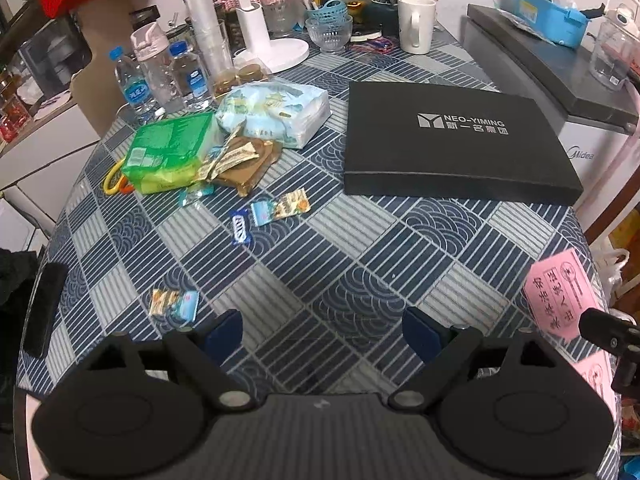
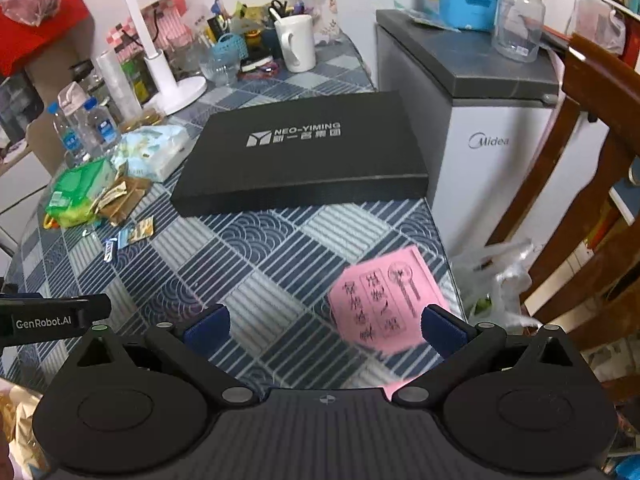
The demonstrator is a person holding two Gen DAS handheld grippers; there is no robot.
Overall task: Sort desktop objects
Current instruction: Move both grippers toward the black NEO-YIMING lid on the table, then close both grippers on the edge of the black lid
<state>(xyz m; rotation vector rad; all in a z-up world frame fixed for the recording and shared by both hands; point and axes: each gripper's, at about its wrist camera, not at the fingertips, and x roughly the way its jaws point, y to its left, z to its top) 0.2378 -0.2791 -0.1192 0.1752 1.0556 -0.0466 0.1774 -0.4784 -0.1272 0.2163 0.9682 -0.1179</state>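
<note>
My left gripper [image 1: 322, 330] is open and empty above the patterned tablecloth [image 1: 360, 248]. Small snack packets [image 1: 174, 304] lie just left of its left finger; more packets [image 1: 276, 210] lie further ahead. My right gripper [image 2: 326, 326] is open and empty, hovering over a pink paper slip [image 2: 386, 298] near the table's right edge; the slip also shows in the left wrist view [image 1: 560, 292]. A black flat box [image 1: 456, 140] lies at the far right, also in the right wrist view [image 2: 308, 152]. A green pack [image 1: 168, 152], a tissue pack [image 1: 276, 112] and brown wrappers [image 1: 240, 164] lie at far left.
Water bottles [image 1: 160, 76], a lamp base [image 1: 276, 52], a white mug [image 1: 416, 24], a glass bowl [image 1: 330, 34] and pen holders crowd the back. A black phone [image 1: 44, 312] lies at the left edge. A small Midea fridge [image 2: 496, 140] stands right of the table, beside a wooden chair [image 2: 592, 160].
</note>
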